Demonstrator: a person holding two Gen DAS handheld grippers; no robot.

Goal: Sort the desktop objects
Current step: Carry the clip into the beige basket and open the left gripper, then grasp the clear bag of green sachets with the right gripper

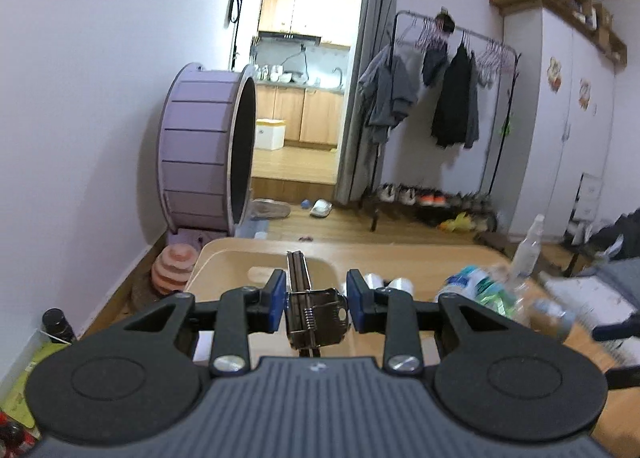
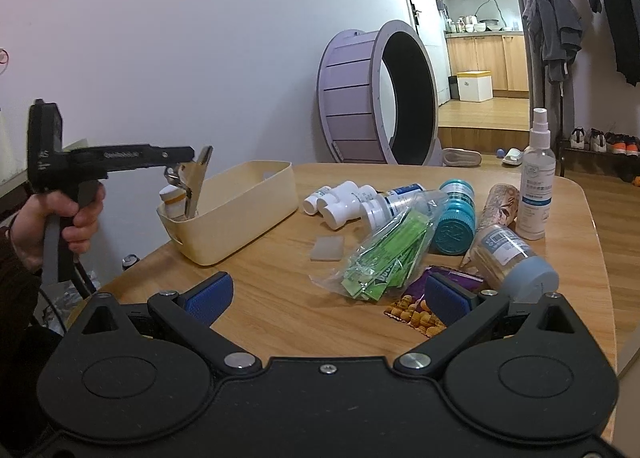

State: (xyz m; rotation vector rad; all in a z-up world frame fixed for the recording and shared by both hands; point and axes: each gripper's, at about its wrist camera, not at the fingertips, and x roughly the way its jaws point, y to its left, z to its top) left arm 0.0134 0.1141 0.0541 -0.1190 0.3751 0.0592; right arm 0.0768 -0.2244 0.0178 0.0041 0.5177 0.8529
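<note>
1. The left gripper (image 1: 316,300) pinches a metal clip tool (image 1: 316,314) above the cream bin (image 2: 240,213) at the table's (image 2: 280,298) left edge.
2. The right gripper (image 2: 328,298) has its fingers spread over bare tabletop near the front edge.
3. Bottles (image 2: 348,201) crowd the table's middle.

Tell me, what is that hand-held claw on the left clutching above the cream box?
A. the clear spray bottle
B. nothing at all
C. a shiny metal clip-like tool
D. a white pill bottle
C: the left gripper has its blue pads pressed on a shiny metal tool with a spring, and the right wrist view shows that tool hanging over the cream bin.
</note>
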